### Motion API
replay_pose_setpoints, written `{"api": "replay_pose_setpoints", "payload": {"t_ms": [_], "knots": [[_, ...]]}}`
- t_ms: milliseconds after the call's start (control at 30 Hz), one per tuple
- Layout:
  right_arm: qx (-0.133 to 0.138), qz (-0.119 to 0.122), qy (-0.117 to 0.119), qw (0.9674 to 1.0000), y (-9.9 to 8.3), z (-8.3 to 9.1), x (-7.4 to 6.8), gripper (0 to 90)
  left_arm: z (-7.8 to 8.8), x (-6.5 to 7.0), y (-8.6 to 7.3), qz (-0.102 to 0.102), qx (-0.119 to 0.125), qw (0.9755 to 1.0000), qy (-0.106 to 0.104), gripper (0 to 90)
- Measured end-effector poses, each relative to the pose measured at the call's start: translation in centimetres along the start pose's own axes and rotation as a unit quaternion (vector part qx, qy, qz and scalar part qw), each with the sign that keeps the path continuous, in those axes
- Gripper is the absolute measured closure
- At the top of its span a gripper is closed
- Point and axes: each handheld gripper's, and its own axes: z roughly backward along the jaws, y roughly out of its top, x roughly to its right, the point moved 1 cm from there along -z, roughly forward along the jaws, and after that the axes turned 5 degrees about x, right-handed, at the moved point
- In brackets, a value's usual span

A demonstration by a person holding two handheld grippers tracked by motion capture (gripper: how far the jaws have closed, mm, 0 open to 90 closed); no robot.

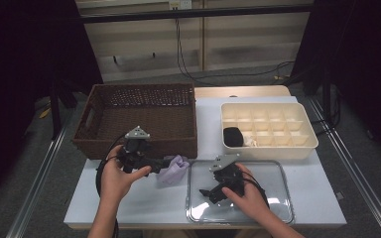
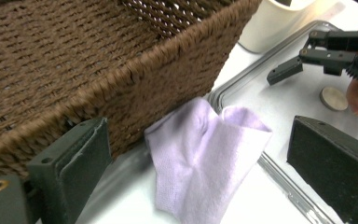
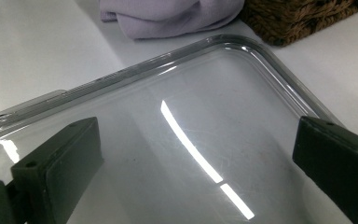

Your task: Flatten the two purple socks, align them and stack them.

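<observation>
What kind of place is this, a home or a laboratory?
Probably a laboratory or recording room, not a home: a white table on a metal frame, dark curtains around it, loose cables on the floor, and a person holding a left tool near a purple cloth.

White table (image 1: 144,203) w/ a brown wicker basket (image 1: 139,116) at back left, handle cutout in its left wall. Back right: cream compartment tray (image 1: 268,130), grid of small cells; a black item (image 1: 233,136) sits in its front-left section, w/ sth pale (image 1: 250,141) just beside it, poss. cloth, too small to tell. Small round grey disc (image 2: 333,98) lies flat farther right. Beyond the table: grey floor, black cables (image 1: 203,74) trailing along it, pale slatted wall behind, dark curtains both sides.
</observation>
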Motion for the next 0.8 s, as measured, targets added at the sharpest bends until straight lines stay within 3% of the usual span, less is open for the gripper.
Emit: {"api": "replay_pose_setpoints", "payload": {"t_ms": [800], "knots": [[0.0,0.001,0.0,1.0,0.0,0.0,0.0,0.7,-2.8,-0.3,-2.9,0.024,-0.03,0.9992,-0.005,9.7]]}}
